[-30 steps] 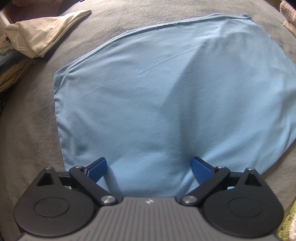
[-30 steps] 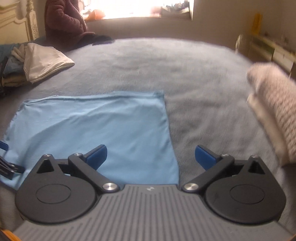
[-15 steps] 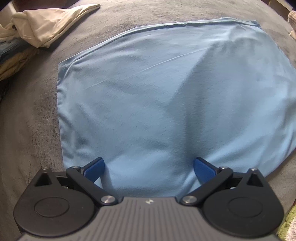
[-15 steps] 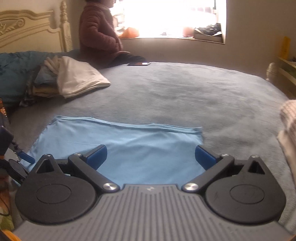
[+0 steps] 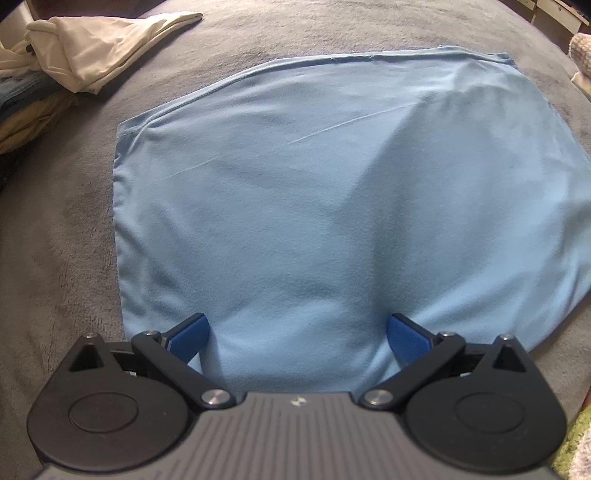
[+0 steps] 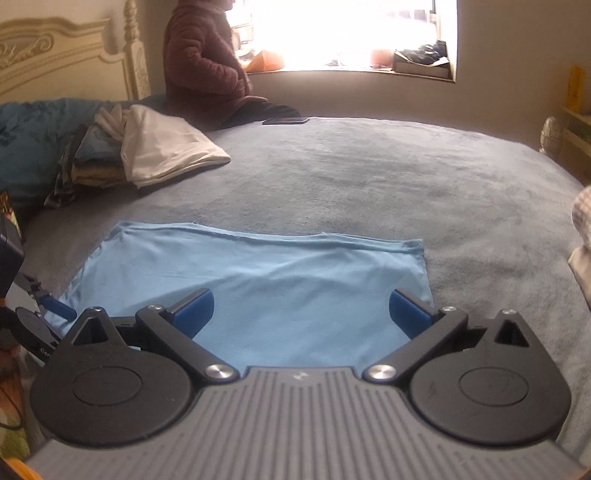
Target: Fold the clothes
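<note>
We hover both grippers, left gripper [image 5: 297,330] and right gripper [image 6: 301,308], jaws open and empty, over the blue garment [image 5: 314,206], next pinching its near edge for another fold

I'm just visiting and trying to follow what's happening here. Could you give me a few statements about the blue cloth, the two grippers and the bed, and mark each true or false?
1. The light blue cloth lies spread flat on the grey bed cover. True.
2. The left gripper is clamped shut on the cloth. False: its jaws stand wide open, holding nothing.
3. The right gripper is open. True.
4. The pile of folded clothes sits on top of the blue cloth. False: it sits apart, further up the bed.
5. A person in a dark red jacket sits near the window. True.
</note>
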A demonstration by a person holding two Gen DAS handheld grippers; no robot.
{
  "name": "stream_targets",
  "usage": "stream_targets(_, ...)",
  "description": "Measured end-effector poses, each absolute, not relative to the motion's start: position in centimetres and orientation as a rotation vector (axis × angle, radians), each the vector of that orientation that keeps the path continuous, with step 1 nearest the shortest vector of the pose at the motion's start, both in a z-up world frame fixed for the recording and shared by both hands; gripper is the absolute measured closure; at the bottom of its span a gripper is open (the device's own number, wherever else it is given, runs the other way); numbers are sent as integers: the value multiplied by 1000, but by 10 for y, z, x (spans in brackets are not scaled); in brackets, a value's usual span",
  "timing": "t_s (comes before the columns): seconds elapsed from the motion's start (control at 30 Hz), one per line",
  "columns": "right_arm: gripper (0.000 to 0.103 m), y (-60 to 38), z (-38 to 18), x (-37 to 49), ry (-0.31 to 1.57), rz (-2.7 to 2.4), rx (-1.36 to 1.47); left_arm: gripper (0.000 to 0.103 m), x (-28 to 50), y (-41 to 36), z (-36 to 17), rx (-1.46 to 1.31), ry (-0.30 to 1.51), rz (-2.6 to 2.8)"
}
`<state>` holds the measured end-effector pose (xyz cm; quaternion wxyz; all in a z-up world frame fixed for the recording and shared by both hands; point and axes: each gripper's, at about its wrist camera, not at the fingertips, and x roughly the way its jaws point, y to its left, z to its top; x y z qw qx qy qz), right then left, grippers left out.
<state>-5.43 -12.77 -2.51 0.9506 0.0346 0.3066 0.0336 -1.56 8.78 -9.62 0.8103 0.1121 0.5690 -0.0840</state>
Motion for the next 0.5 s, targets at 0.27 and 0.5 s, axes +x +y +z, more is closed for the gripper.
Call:
stream_targets(0.27, 3, -148, -20, -62, 587, 1, 145, 0, -31, 124, -68, 118, 1066, -207)
stream_targets(0.5, 8, -155, -28, -55, 587, 11, 296, 4, -29, 145, -54, 28, 986, -166)
